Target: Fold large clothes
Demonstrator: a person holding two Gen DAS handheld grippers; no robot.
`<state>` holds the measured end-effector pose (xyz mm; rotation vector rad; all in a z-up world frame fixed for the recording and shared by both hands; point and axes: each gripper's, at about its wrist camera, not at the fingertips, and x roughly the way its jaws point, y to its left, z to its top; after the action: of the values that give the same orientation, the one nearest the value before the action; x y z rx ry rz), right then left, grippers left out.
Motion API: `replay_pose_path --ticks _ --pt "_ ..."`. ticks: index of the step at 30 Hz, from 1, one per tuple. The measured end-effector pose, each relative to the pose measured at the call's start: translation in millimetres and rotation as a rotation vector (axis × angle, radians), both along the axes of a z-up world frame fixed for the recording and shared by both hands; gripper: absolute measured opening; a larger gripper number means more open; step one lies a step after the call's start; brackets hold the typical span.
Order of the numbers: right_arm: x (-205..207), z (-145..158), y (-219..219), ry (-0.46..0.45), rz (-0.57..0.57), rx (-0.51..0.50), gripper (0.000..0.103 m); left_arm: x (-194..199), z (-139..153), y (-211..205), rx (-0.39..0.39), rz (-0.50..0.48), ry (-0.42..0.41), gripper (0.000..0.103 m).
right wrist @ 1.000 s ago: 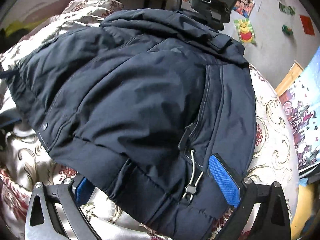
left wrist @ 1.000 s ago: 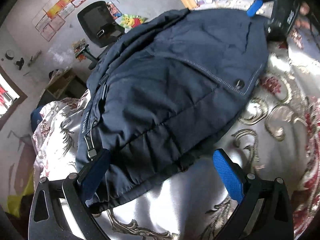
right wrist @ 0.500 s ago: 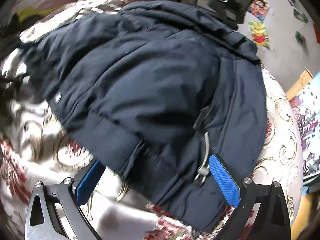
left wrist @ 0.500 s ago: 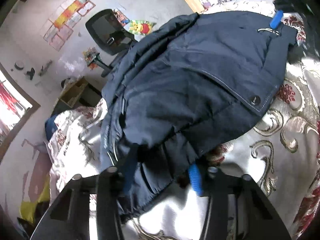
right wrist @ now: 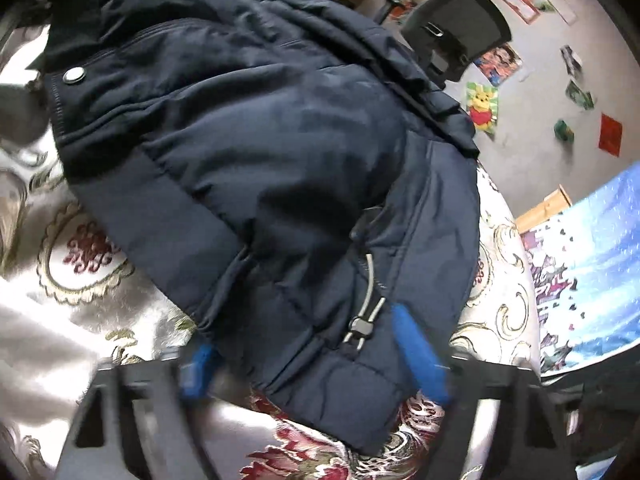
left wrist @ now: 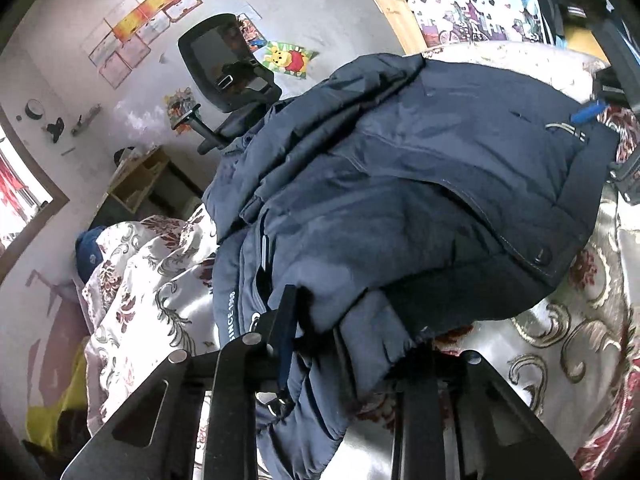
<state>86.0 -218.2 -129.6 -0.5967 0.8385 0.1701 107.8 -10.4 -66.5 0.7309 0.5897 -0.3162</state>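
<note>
Left wrist view: my left gripper (left wrist: 340, 344), jaws just closing, pinches the navy jacket (left wrist: 400, 200) hem beside lettering reading "SINCE 1988" (left wrist: 231, 314). My right gripper (right wrist: 316, 356), also closing, straddles the opposite hem corner; grip unclear.

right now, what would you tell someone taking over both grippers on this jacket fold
Left gripper: jaws have just been closing, now clamped on the bunched hem of the navy jacket, that corner lifted off the bedspread.
Right gripper: jaws have just been closing around the other hem corner by the drawcord toggle; blur hides whether the pads bite yet.
Jacket lies spread on the bed.
Done: hem corners reached.
Left: confirm the right grip, then probably fold the hem over.
</note>
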Motion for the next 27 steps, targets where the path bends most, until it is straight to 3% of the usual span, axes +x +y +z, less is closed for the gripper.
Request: replay_pose_path --ticks 2,3,4,7,15,20,27 --pt "-0.3 13.2 -0.3 -0.025 0.015 0.037 0.035 1.2 8.6 -1.7 -0.011 0.000 0.007 0.020" --pt "-1.8 21.5 2.4 -0.050 0.024 0.048 0.020 2.5 12.7 -2.2 -0.020 0.003 0.011 0.018" --pt "-2.6 30.4 4.5 -0.077 0.026 0.056 0.016 4.8 18.8 -2.5 -0.030 0.009 0.015 0.016" --pt "2.5 67.3 1.5 -0.158 0.007 0.132 0.011 16.1 37.4 -2.0 -0.076 0.039 0.041 0.013" --pt "22.9 163.7 -9.8 -0.417 -0.043 0.215 0.008 48.2 106.4 3.8 -0.255 0.150 0.042 0.009" --pt "34.6 194.9 -15.5 -0.473 -0.060 0.289 0.007 59.7 136.0 13.4 -0.346 0.197 0.038 0.008" --pt "28.0 220.0 -20.6 -0.540 -0.062 0.357 0.007 51.4 161.2 22.4 -0.399 0.198 -0.016 0.007"
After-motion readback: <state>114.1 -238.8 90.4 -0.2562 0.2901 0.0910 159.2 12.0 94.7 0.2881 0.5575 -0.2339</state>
